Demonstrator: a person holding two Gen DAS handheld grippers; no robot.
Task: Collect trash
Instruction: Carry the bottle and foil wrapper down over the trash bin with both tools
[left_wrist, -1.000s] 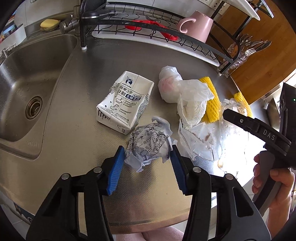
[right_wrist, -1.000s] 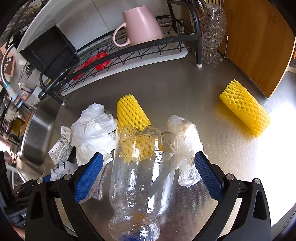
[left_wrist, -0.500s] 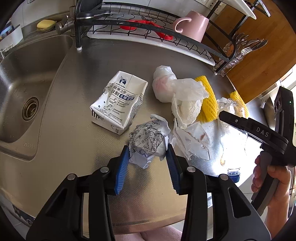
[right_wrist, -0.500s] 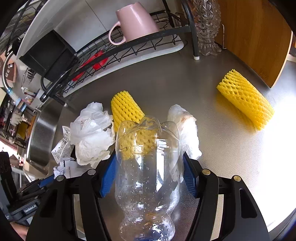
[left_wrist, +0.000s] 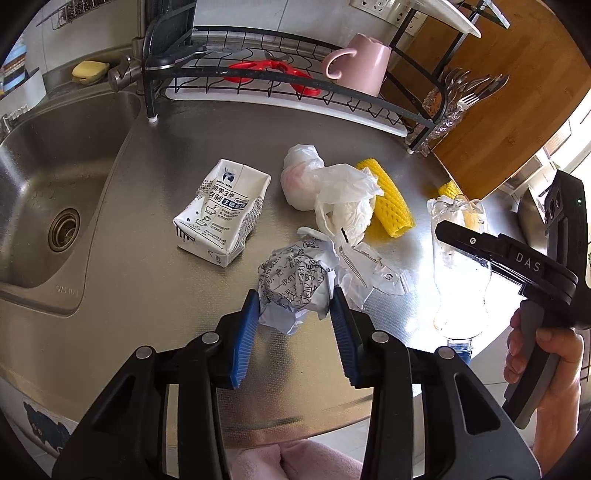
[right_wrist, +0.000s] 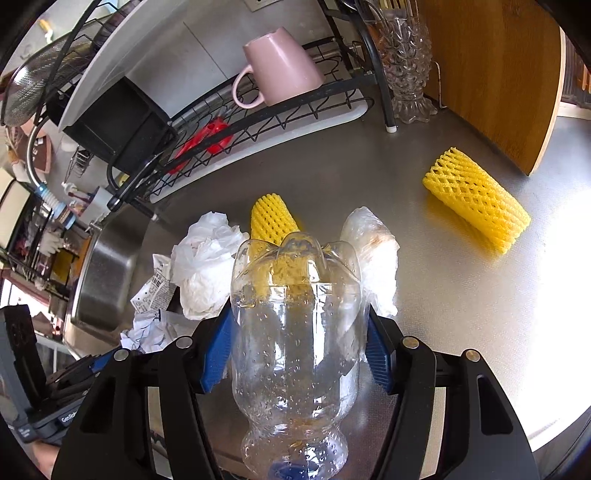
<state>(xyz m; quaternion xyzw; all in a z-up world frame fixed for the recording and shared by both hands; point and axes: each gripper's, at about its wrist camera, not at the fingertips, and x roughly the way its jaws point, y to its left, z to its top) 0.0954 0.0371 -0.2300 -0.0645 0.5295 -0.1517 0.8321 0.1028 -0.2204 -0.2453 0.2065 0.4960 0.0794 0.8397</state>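
1. I'm over a stainless steel desk (left_wrist: 155, 280) in a kitchen, with a sink (left_wrist: 55, 177) on the left side and a black wire dish rack (left_wrist: 280, 92) along the back.
2. My left gripper (left_wrist: 295, 310) has its blue fingers (left_wrist: 245, 332) pressed against both sides of the crumpled printed paper ball (left_wrist: 295, 280); it is clenched on the ball, which sits at the tips rather than deep between them.
3. My right gripper (right_wrist: 297, 343) has its fingers (right_wrist: 216, 349) closed against the two flanks of the clear plastic bottle (right_wrist: 295, 339), grasping it about mid-body.
4. The bottle's long axis runs straight along the fingers: blue cap toward the camera, dimpled base pointing away toward the rack.
5. In the left wrist view the bottle (left_wrist: 461, 258) lies at the right of the desk near its front edge.
6. Just beyond the paper ball lies a torn clear wrapper (left_wrist: 373, 269), touching it.
7. Further left lies a dented white carton (left_wrist: 221, 214), its long axis running diagonally away.
8. Behind those sit a bunched white plastic bag (left_wrist: 332, 192) and a yellow foam net sleeve (left_wrist: 388, 199), touching each other.
9. A second yellow sleeve (right_wrist: 476, 199) lies well apart to the right, near a wooden board (right_wrist: 491, 74).
10. On the rack a pink mug (right_wrist: 280, 66) rests upside down.
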